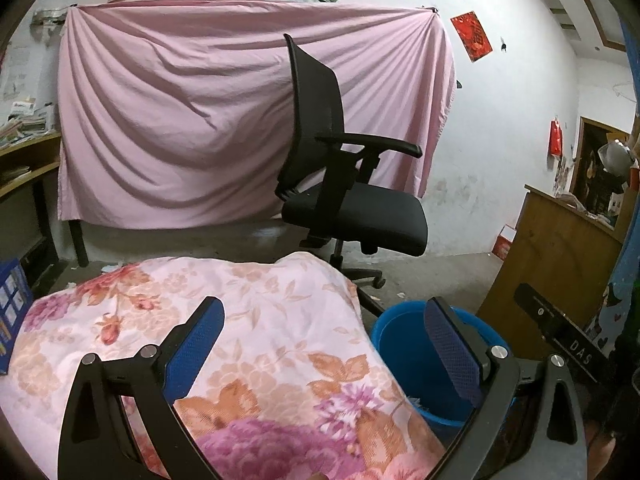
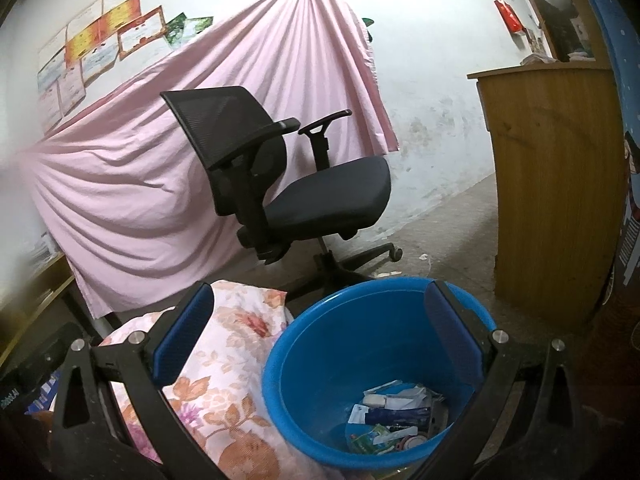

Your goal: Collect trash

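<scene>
- In the left wrist view, our left gripper (image 1: 324, 328) hangs over the floral cloth (image 1: 256, 332) with its blue-padded fingers (image 1: 200, 344) spread wide apart and nothing between them.
- The blue bucket (image 1: 400, 344) sits just right of the cloth's edge, partly behind the right finger; only a scrap of its contents shows from here.
- Beyond the bucket stands the black office chair (image 1: 352, 200), with the pink sheet (image 1: 180, 112) hung on the wall behind it and a wooden cabinet (image 1: 560, 256) to the bucket's right.
- In the right wrist view, our right gripper (image 2: 320, 320) hovers above the bucket (image 2: 320, 360), its fingers (image 2: 184, 332) likewise wide apart and holding nothing.
- The trash (image 2: 396, 420), a heap of wrappers and small packets, lies on the bucket's bottom, toward its near right side.
- The floral cloth (image 2: 216, 380) touches the bucket's left wall; the chair (image 2: 304, 188) stands behind the bucket.
</scene>
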### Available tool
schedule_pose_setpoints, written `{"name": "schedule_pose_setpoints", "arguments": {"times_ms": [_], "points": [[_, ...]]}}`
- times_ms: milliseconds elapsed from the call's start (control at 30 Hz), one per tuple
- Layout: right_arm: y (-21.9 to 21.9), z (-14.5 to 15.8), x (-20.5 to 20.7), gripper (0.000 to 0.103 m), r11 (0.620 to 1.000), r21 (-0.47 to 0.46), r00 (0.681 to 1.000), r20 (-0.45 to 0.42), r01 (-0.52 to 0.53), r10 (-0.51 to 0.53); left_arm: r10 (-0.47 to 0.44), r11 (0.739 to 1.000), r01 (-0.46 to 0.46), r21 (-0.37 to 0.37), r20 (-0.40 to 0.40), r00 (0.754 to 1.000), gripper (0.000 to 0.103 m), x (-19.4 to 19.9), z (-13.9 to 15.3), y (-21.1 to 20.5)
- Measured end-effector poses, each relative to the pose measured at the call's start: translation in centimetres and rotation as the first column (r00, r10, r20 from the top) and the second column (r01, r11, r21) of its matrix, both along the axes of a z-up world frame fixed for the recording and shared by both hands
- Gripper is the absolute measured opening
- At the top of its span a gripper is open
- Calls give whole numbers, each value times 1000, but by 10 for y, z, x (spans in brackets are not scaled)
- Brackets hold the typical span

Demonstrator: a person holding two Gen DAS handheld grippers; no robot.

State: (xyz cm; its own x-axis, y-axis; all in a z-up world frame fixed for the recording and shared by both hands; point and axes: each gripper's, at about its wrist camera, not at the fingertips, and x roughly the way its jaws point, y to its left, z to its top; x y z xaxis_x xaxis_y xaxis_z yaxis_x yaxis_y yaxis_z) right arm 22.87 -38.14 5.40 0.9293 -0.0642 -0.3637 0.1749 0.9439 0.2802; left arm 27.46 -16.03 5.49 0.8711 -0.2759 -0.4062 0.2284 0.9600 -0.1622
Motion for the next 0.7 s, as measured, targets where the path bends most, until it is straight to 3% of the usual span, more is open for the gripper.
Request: {"name": "schedule_pose_setpoints", "arguments": {"times_ms": [300,700], "points": [[27,-2,-33,103,998,-46,999,19,-37,37,40,999,-41,14,24,999,98,-33,-4,26],[65,-5,-118,103,992,-94,985,146,-80,94,123,992,-123,8,67,990,98,-100,-17,73]]}}
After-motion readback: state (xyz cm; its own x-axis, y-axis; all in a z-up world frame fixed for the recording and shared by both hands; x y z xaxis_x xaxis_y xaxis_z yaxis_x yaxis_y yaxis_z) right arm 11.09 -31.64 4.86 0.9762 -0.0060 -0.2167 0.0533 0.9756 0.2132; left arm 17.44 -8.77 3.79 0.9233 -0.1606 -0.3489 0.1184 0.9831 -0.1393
